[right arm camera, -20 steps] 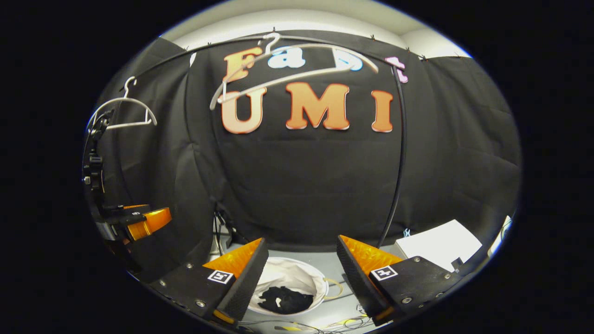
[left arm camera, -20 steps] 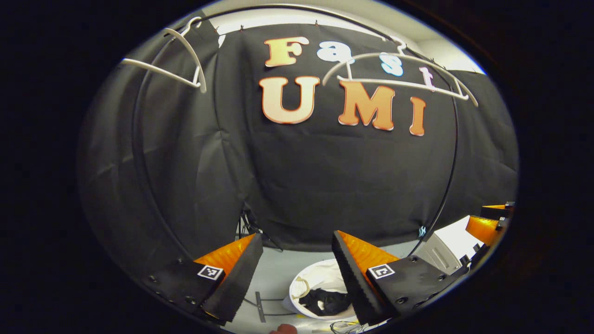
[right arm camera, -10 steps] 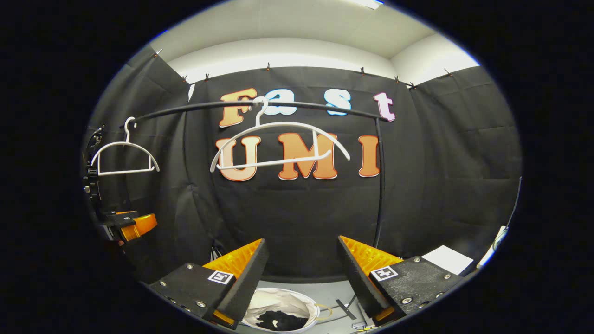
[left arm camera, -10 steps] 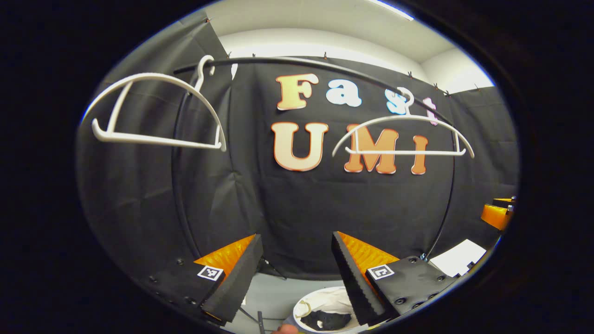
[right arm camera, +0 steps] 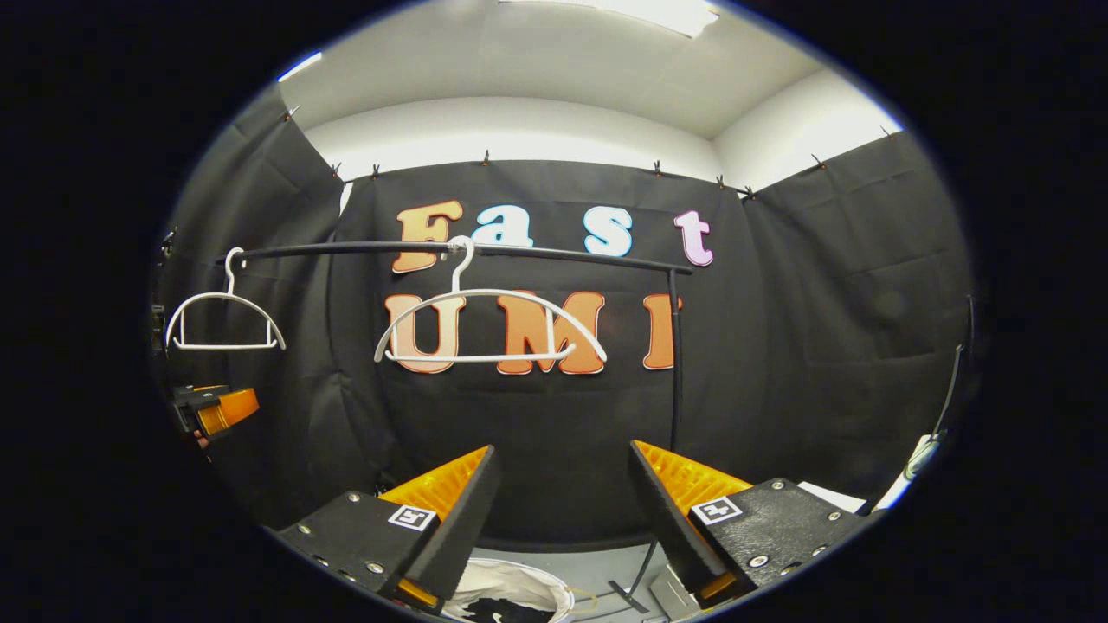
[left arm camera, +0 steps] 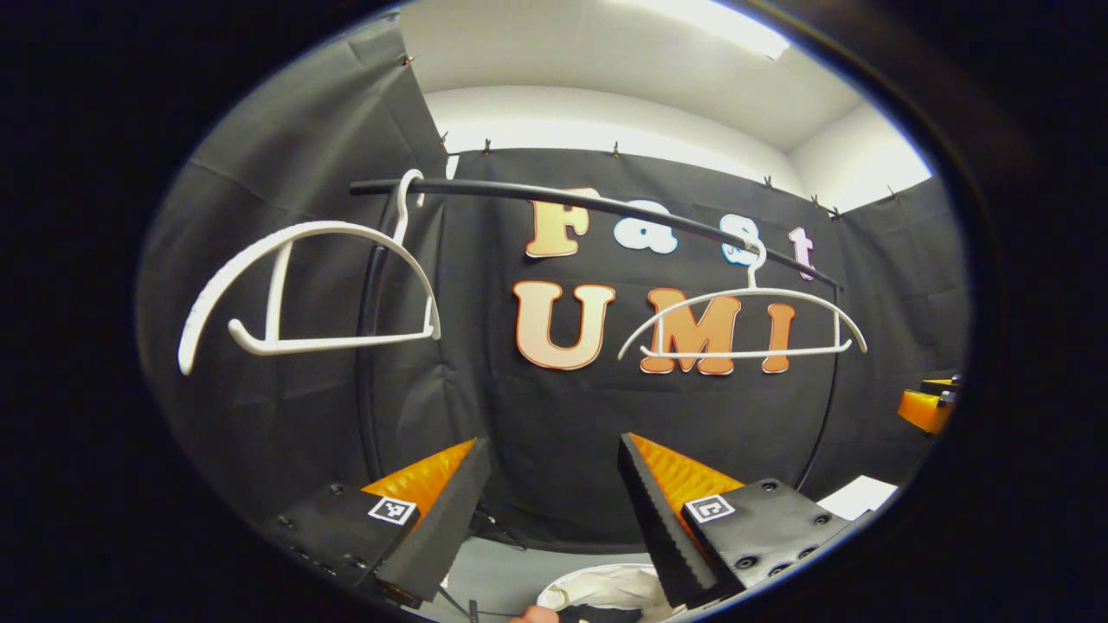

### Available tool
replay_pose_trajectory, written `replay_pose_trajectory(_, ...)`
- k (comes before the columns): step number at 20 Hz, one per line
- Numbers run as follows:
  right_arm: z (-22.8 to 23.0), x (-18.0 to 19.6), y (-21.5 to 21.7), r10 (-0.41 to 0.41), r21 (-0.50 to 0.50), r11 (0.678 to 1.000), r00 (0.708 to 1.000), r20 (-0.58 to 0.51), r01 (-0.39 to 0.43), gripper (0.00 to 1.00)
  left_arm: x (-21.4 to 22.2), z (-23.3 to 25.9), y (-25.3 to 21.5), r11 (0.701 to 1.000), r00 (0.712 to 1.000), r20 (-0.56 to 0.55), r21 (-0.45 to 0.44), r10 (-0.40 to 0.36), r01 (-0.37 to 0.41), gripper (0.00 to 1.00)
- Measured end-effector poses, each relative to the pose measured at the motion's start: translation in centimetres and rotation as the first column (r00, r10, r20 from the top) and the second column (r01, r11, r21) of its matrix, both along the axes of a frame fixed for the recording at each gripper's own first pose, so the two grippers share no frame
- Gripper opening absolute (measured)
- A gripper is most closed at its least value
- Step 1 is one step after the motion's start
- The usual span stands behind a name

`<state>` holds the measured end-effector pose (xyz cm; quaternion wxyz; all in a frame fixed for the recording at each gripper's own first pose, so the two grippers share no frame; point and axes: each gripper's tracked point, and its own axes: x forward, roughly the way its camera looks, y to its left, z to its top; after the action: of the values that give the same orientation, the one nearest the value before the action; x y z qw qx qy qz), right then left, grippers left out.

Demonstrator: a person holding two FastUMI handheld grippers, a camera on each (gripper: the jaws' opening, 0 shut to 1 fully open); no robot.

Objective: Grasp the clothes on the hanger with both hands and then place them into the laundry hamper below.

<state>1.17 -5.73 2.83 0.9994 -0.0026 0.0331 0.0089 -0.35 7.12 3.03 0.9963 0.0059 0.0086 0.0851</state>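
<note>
The left gripper (left arm camera: 554, 502) stands wide open with nothing between its fingers, raised and facing the far black wall. The right gripper (right arm camera: 563, 510) is likewise wide open and holds nothing; in the left gripper view it shows as a small part at the far right edge (left arm camera: 926, 402), and the left gripper shows at the far left edge of the right gripper view (right arm camera: 216, 408).

A dark rail (left arm camera: 606, 206) runs across the booth ahead of both grippers, well above them. Two white hangers hang from it, both bare: the left hanger (left arm camera: 320, 294) is nearer the left gripper and turned at an angle, and the right hanger (left arm camera: 744, 324) hangs farther along the rail, square to the wall. In the right gripper view the same two show as the left hanger (right arm camera: 223, 320) and the right hanger (right arm camera: 489, 329).

The white laundry hamper (right arm camera: 511, 588) sits on the floor below the rail, low between the right gripper's fingers, with dark clothes (right arm camera: 485, 610) lying inside it. Its rim (left arm camera: 606, 588) also shows at the bottom of the left gripper view, beside a fingertip (left arm camera: 532, 615) of the person.
</note>
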Motion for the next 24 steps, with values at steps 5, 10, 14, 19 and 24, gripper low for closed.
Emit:
replay_pose_trajectory(5,1.2,-0.8,-0.1,0.002,-0.029,1.000,1.000,0.028,-0.001,0.99,-1.2,2.9,0.3,1.000,0.999,0.032,0.013,0.009,-0.010,0.94)
replay_pose_trajectory(10,1.2,-1.6,-0.3,-0.017,-0.029,0.999,1.000,0.020,0.017,0.92,-1.9,3.8,-0.4,0.999,0.999,0.047,0.033,-0.009,0.008,0.97)
replay_pose_trajectory(14,1.3,-2.2,-1.1,-0.034,-0.030,0.999,0.999,0.022,0.035,0.92,-2.4,4.0,-1.1,0.999,0.999,0.047,0.031,-0.024,0.023,0.97)
replay_pose_trajectory(19,1.1,-2.3,-1.0,-0.037,-0.025,0.999,0.999,0.021,0.037,0.99,-2.7,4.0,-1.3,0.999,0.999,0.046,0.024,-0.023,0.022,0.97)
replay_pose_trajectory(24,1.1,-2.4,-0.9,-0.032,-0.021,0.999,0.999,0.020,0.032,0.99,-3.4,3.8,-0.7,1.000,0.999,0.038,0.018,-0.010,0.009,0.97)
